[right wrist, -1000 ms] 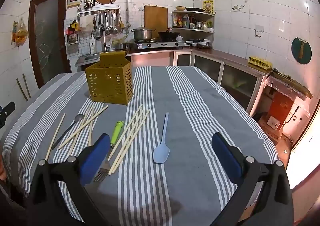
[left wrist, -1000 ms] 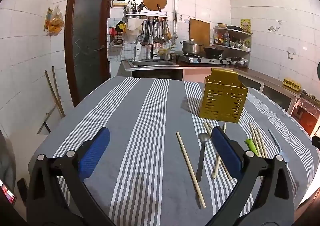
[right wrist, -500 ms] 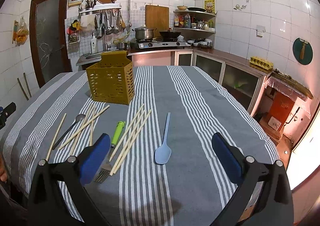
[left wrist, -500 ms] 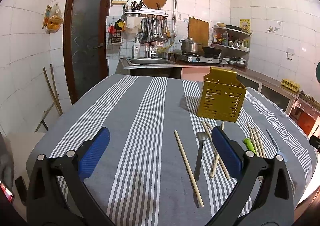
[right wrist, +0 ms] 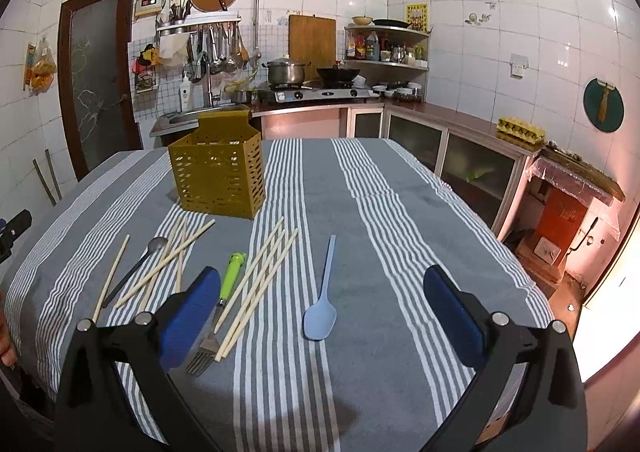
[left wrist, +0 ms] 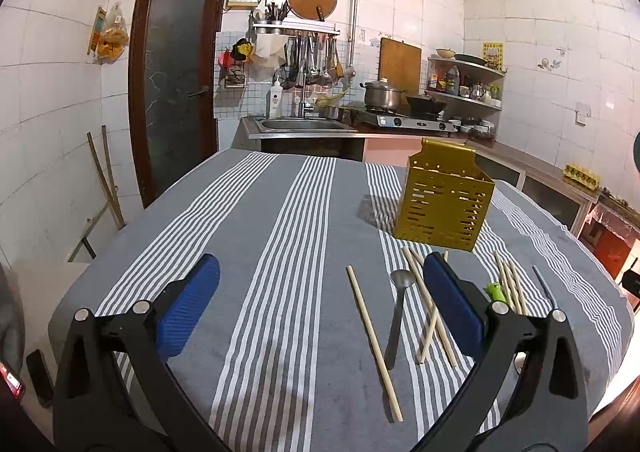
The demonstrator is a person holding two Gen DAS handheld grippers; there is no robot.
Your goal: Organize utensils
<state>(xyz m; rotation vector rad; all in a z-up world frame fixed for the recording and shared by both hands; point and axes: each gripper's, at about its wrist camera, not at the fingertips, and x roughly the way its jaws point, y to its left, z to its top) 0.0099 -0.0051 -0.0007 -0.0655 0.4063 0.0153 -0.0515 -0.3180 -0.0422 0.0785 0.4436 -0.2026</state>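
- Since a second ago our left gripper (left wrist: 320,306) has eased slightly forward and up; the yellow holder (left wrist: 442,202) sits a touch lower and nearer in its view. Right view barely shifted. No utensil has moved, so we judge the sorting not yet begun.
- Left gripper: jaws spread wide, nothing between the blue pads (left wrist: 188,310). It hangs over bare striped cloth (left wrist: 256,252), with a lone chopstick (left wrist: 374,344) and the metal spoon (left wrist: 398,316) lying ahead and to its right.
- Right gripper (right wrist: 320,310): also wide open and empty, the blue spoon (right wrist: 322,300) lying on the cloth between its fingers (likeliest first pick, we judge).
- Utensils all lie flat in front of the holder: crossed chopsticks (right wrist: 168,264), a bundle of chopsticks (right wrist: 260,280), the green-handled fork (right wrist: 220,302).
- Hard to tell: whether anything is inside the holder; pale flecks show through its slots in the left view, no more.
- Fork partly covered by the right gripper's left pad; in the left view, some chopsticks pass behind the right pad.
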